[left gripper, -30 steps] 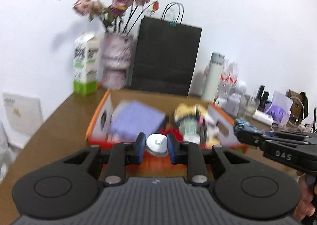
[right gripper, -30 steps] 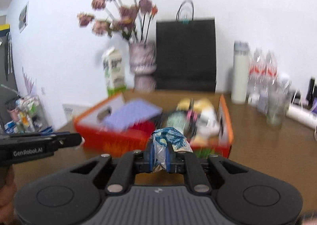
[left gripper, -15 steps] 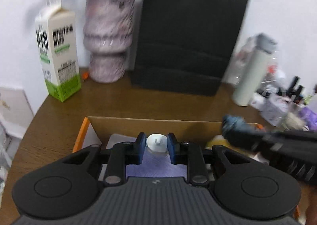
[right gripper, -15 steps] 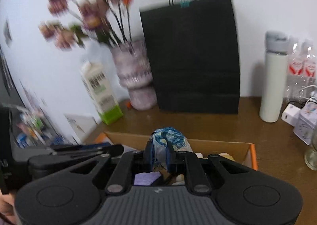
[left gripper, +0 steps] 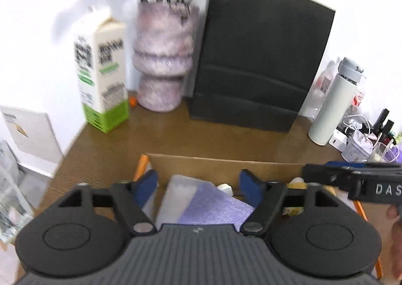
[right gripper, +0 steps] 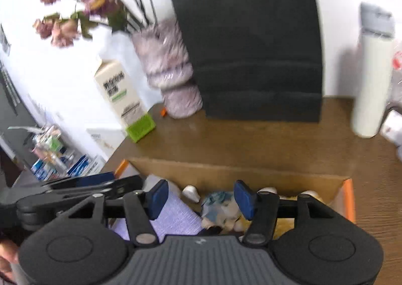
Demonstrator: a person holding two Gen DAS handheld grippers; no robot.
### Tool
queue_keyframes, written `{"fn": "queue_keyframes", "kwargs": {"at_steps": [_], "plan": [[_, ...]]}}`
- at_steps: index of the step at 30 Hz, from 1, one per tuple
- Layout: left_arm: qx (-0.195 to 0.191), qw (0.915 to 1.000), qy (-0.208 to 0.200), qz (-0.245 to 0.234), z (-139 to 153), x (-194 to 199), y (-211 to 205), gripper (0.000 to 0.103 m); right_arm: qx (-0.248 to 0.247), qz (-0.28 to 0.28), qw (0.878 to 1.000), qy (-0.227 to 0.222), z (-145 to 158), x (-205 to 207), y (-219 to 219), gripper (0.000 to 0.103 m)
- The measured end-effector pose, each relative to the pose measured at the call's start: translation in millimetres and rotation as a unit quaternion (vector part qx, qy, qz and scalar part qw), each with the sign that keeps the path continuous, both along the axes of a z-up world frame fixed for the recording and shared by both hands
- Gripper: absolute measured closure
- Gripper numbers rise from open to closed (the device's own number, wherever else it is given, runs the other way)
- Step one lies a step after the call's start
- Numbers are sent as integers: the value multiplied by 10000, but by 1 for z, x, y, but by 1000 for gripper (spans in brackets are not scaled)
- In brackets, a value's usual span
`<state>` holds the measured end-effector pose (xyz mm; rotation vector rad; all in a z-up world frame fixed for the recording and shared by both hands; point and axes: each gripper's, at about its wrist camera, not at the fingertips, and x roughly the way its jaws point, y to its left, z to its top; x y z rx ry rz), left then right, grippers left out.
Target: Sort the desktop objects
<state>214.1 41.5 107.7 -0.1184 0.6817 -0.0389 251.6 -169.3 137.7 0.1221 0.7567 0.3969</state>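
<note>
From the left wrist view, the open orange-edged cardboard box sat on the brown wooden counter, in front of the tall black paper bag, and it looked to be the collecting place for the loose desktop items. The left tool hovered above the box's near side with its blue-padded jaws spread wide; they had just been opening, and nothing was left between them. A small white capped bottle lay in the box beside a lilac ribbed cloth, apparently just let go so that it would land among the things already gathered. The other black tool reached over the box's right side.

From the right wrist view, the right tool was likewise above the same box, jaws about half apart and just opened. The crumpled blue-and-white wrapper sat below the gap, seemingly resting on the box's contents; neither pad appeared to press on it, so I judged it released rather than held. A small white rounded item lay left of the wrapper, next to the lilac cloth. Behind the box, the milk carton and mottled pink vase stood upright by the bag, apart from the sorting.
</note>
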Motion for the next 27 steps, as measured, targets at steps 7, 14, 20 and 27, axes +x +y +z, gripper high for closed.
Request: {"fn": "queue_keyframes", "kwargs": {"at_steps": [7, 14, 20, 27], "plan": [[420, 9989, -169, 124, -2, -54, -6, 0, -765, -158, 9960, -426, 5, -53, -7, 35], [372, 9984, -272, 317, -14, -110, -5, 0, -1406, -823, 9816, -994, -16, -115, -21, 28], [267, 9991, -75, 322, -43, -152, -12, 0, -1199, -961, 9787, -1359, -36, -179, -24, 24], [127, 9996, 168, 181, -80, -208, -17, 0, -1178, -1021, 9786, -1342, -77, -239, -33, 24]]}}
